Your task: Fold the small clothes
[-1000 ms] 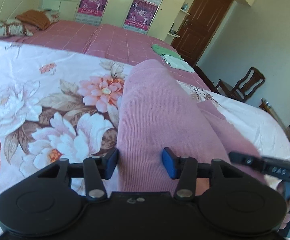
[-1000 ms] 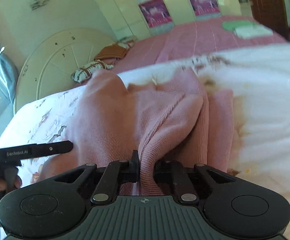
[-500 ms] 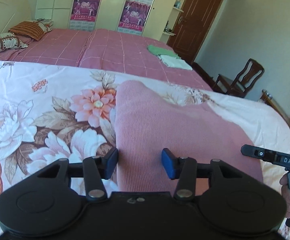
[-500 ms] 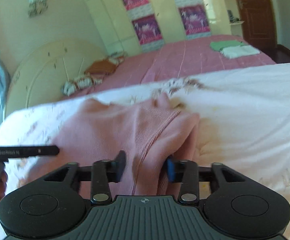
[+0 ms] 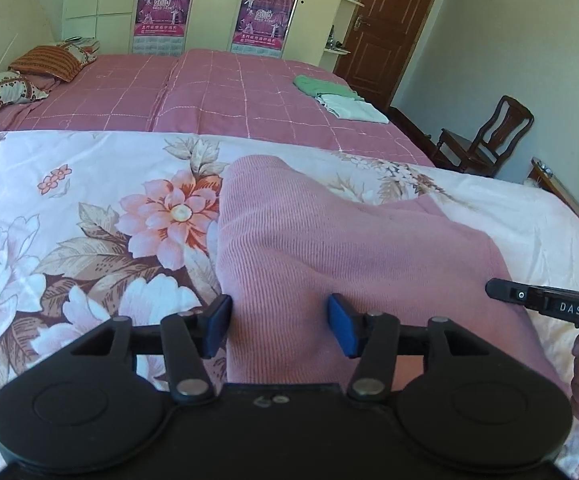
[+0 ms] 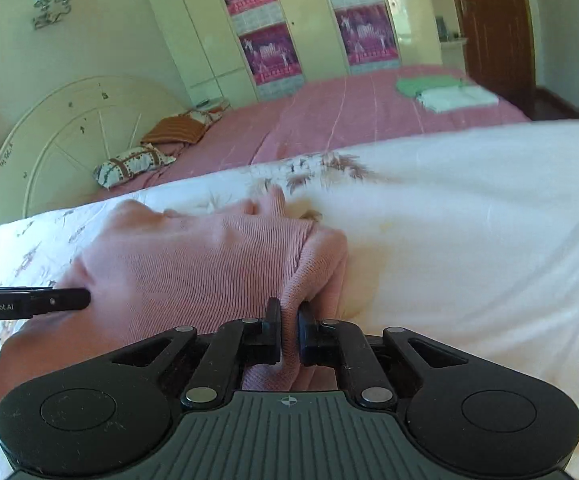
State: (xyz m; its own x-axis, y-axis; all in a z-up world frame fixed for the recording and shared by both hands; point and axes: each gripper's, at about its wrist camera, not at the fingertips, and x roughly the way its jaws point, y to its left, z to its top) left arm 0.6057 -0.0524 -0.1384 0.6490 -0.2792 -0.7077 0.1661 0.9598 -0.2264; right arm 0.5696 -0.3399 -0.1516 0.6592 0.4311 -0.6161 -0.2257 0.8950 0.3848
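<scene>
A pink ribbed knit garment [image 5: 329, 248] lies on the floral bedsheet [image 5: 69, 216], partly folded. My left gripper [image 5: 279, 326] is open, its blue pads on either side of the garment's near edge. In the right wrist view the same garment [image 6: 193, 264] lies on the sheet, and my right gripper [image 6: 288, 326] is shut on a fold at its right edge. The right gripper's handle shows at the right of the left wrist view [image 5: 549, 304], and the left gripper's body shows at the left of the right wrist view [image 6: 29, 304].
Beyond the floral sheet is a pink checked bedspread [image 5: 217, 92] with folded green and white clothes [image 5: 337, 98] and pillows [image 5: 45, 62] by the headboard. A wooden chair [image 5: 485, 140] and a brown door [image 5: 393, 28] are at the right.
My right gripper opened half a second ago and has shut again on the garment's right fold. The garment has settled lower and flatter on the sheet. My left gripper stayed open.
</scene>
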